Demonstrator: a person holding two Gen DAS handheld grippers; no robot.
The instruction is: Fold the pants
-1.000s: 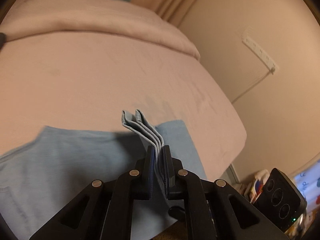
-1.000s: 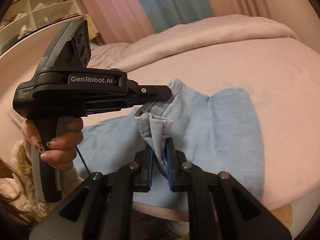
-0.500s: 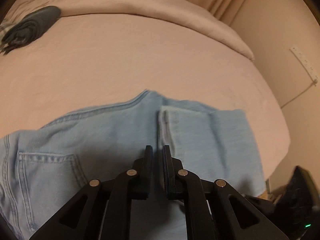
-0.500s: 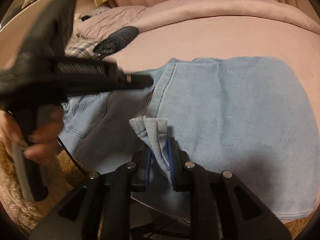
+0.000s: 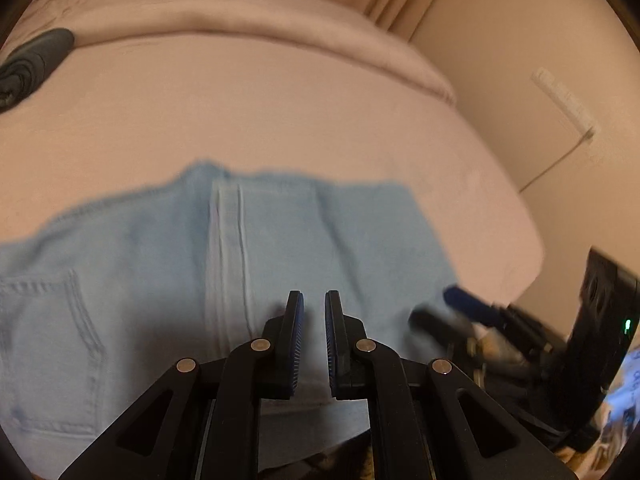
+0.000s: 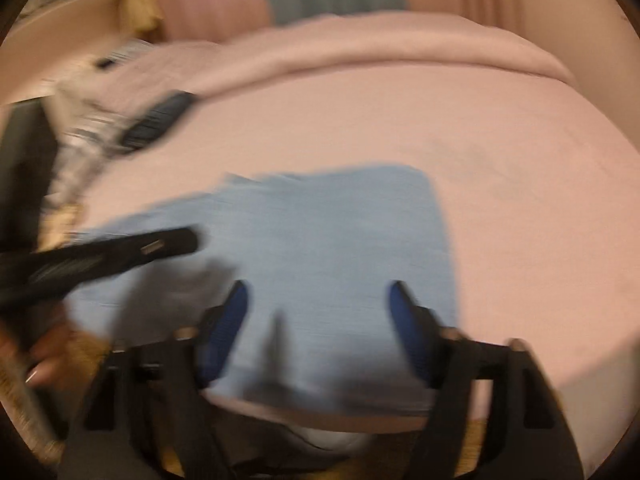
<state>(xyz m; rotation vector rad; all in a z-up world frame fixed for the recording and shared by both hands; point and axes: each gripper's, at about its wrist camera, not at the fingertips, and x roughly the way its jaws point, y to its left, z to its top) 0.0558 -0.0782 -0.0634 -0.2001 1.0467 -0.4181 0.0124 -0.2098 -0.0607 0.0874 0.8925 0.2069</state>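
Light blue jeans (image 5: 160, 272) lie flat and folded over on the pink bed, near its front edge; a back pocket (image 5: 44, 320) shows at the left. They also show in the right wrist view (image 6: 320, 240). My left gripper (image 5: 314, 304) hovers over the jeans with its jaws a narrow gap apart and nothing between them. My right gripper (image 6: 318, 300) is wide open and empty above the jeans' near edge. The other gripper shows in each view: the right one (image 5: 460, 308) and the left one (image 6: 160, 246).
The pink bed (image 5: 280, 120) carries a rolled dark garment (image 5: 28, 64) at the back left, also in the right wrist view (image 6: 156, 120). A folded pink blanket (image 6: 400, 48) lies across the back. A wall with a power strip (image 5: 564, 100) stands at the right.
My right gripper has opened and let go of the jeans' hem, which now lies flat. My left gripper has opened slightly. Both views are blurred by motion.
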